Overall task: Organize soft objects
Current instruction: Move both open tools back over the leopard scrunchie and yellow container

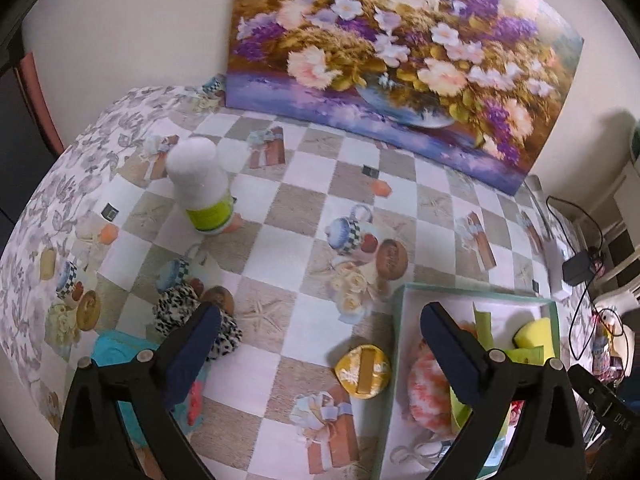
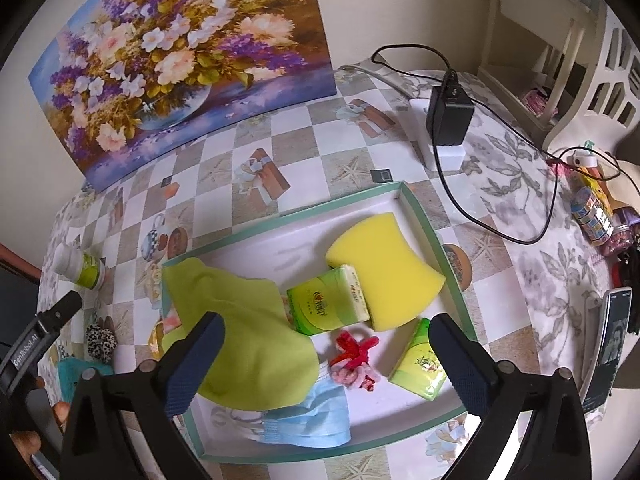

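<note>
Between your left tongs (image 1: 320, 344), spread wide and empty, lies the yellow padded heart-shaped cushion (image 1: 363, 372) on the desk (image 1: 280, 256); the leopard-print fabric scrunchie (image 1: 188, 316) sits just behind the left finger. Your right tongs (image 2: 326, 344), also released, hang over the green-rimmed shallow cardboard box (image 2: 420, 216) holding the lime sock (image 2: 248, 332). Reaching farther left could topple the white bottle (image 1: 202, 192). "GenRobot.AI" reads on the left tool.

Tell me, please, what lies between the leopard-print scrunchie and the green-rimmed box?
In the left wrist view, the yellow pincushion-like pad lies between the scrunchie and the box.
</note>
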`<state>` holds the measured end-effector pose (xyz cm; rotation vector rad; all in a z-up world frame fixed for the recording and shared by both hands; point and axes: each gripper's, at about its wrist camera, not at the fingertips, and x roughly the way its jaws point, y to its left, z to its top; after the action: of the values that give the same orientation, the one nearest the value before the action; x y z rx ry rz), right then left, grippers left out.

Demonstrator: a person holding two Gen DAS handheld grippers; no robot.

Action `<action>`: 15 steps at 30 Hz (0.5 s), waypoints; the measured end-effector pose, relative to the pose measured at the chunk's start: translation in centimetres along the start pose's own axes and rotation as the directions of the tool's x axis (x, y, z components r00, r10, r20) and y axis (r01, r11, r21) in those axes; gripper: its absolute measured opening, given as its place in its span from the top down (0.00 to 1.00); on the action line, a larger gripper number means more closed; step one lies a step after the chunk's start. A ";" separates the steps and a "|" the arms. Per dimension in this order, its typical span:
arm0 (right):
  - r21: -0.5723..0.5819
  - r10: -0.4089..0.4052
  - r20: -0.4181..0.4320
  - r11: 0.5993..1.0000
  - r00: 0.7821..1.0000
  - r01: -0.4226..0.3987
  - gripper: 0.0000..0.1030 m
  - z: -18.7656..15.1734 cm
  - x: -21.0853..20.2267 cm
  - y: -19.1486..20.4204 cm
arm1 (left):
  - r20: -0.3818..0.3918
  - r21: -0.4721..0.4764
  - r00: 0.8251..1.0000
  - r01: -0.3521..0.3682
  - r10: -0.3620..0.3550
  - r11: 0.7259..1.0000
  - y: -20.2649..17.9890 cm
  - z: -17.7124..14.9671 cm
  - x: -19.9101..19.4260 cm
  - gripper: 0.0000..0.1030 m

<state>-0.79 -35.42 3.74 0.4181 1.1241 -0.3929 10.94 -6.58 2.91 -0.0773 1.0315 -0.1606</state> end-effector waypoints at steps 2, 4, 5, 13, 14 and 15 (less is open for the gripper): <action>-0.007 0.005 0.004 1.000 1.000 -0.005 0.00 0.0 -0.1 0.4 | 0.044 0.004 0.999 -0.007 0.006 1.000 0.5 0.1 -0.5 0.00; -0.020 0.010 0.005 1.000 1.000 -0.010 0.00 0.0 -0.1 1.0 | 0.079 0.004 0.997 -0.010 0.010 1.000 0.9 0.3 -1.0 0.00; -0.025 0.009 0.005 1.000 1.000 -0.009 0.00 -0.1 0.0 1.3 | 0.096 0.003 0.995 -0.009 0.008 1.000 1.1 0.4 -1.3 0.00; -0.090 0.024 0.007 0.996 1.000 -0.023 0.00 -0.5 0.2 5.0 | 0.113 -0.004 0.992 -0.054 0.054 0.999 3.4 1.0 -2.2 0.00; -0.102 0.030 0.008 0.994 1.000 -0.029 0.00 -0.6 0.2 5.7 | 0.108 -0.003 0.992 -0.068 0.068 0.998 3.8 1.0 -2.2 0.00; -0.119 0.039 0.010 0.992 0.999 -0.037 0.00 -0.7 0.1 6.5 | 0.103 -0.003 0.991 -0.082 0.082 0.997 4.4 1.0 -2.3 0.00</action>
<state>1.99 -29.48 4.14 0.3311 1.1202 -0.2931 11.05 -1.90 4.73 -0.0412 0.9295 -0.0817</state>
